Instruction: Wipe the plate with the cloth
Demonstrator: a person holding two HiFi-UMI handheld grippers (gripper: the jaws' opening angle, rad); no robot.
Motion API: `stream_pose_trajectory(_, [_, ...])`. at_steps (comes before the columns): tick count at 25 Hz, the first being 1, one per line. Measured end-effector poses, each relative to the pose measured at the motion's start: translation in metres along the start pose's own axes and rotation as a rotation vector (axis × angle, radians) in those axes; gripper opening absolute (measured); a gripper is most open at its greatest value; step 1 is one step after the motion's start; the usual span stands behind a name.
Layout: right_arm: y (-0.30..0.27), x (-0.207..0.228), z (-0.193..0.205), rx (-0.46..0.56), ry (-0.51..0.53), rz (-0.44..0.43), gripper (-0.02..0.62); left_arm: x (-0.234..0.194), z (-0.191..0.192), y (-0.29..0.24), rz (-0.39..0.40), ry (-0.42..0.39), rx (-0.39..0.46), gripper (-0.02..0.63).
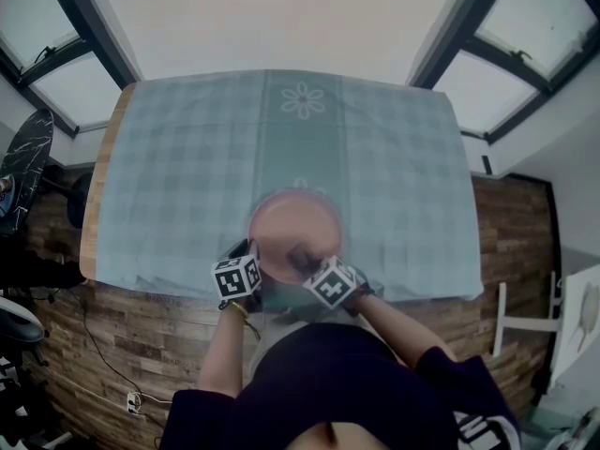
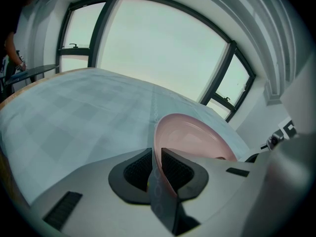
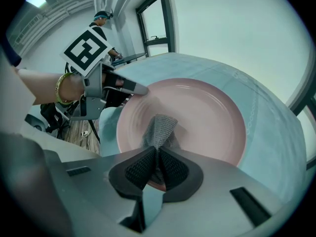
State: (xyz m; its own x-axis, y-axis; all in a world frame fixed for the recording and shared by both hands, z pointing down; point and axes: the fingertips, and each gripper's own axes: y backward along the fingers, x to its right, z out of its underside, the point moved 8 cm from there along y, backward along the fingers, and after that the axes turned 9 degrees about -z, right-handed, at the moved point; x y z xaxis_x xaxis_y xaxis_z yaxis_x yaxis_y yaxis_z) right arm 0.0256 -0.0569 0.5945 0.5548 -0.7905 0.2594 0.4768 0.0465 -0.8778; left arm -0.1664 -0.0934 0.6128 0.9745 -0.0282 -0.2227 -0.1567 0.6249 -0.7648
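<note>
A pink plate sits tilted near the front edge of the table, over the pale blue checked tablecloth. My left gripper is shut on the plate's left rim, which stands edge-on between the pads. The right gripper is shut on a small grey cloth whose free end lies pressed against the inside of the plate. In the right gripper view the left gripper shows at the plate's far left edge.
The tablecloth covers a wooden table with a flower print at the far middle. Windows flank the table. A dark chair stands at the left, and white furniture stands at the right on the wood floor.
</note>
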Motion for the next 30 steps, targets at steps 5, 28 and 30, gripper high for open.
stream_pose_trajectory(5, [0.012,-0.002,-0.002,0.069,-0.071,0.009,0.035,0.000,-0.003,0.015,-0.011,-0.016,0.048,0.054])
stream_pose_trajectory(28, [0.100,-0.043,-0.023,0.579,-0.194,0.136,0.035,0.046,-0.005,0.124,0.101,-0.027,0.281,0.012])
stream_pose_trajectory(30, [0.103,-0.047,-0.019,0.591,-0.192,0.133,0.035,0.050,-0.002,0.129,0.111,-0.030,0.287,0.013])
